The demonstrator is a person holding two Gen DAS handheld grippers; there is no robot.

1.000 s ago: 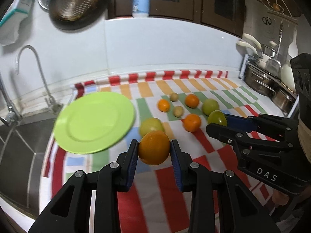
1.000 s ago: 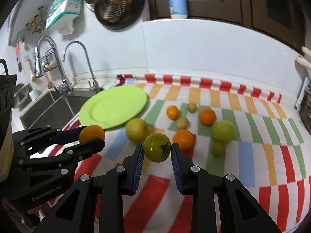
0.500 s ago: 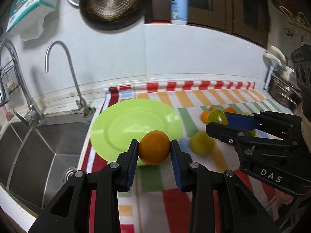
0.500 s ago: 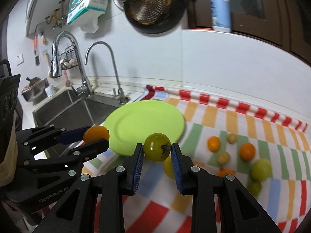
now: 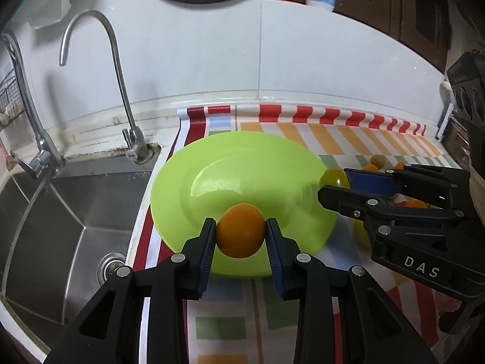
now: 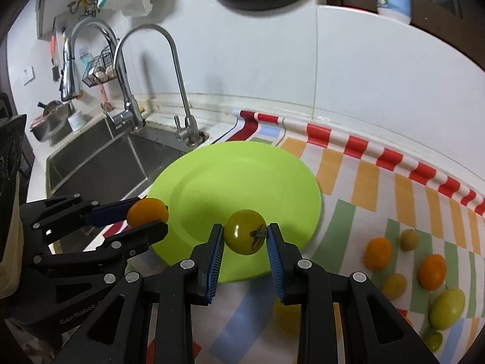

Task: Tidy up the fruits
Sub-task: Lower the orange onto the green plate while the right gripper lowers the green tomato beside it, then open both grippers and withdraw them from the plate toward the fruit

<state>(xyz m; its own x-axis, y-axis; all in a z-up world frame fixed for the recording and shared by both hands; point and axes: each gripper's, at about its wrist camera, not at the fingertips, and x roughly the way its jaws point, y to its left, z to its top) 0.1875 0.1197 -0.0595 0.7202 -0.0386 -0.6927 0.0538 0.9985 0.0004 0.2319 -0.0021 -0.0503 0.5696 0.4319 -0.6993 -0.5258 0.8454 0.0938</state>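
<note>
Nearest, the left gripper (image 5: 241,235) clamps a round orange fruit (image 5: 241,231), and the right gripper (image 6: 245,238) clamps a green tomato (image 6: 246,236), both over the lime-green round plate (image 5: 242,166). Only the right view shows loose fruits (image 6: 432,271) on the striped cloth (image 6: 363,182) beyond.

A lime-green plate (image 5: 188,188) lies beyond black tongs with blue pads (image 6: 215,254), which grip an orange fruit (image 5: 240,231) and a yellow-green fruit (image 6: 245,236), over a red, orange, green and blue striped cloth (image 6: 363,182).
</note>
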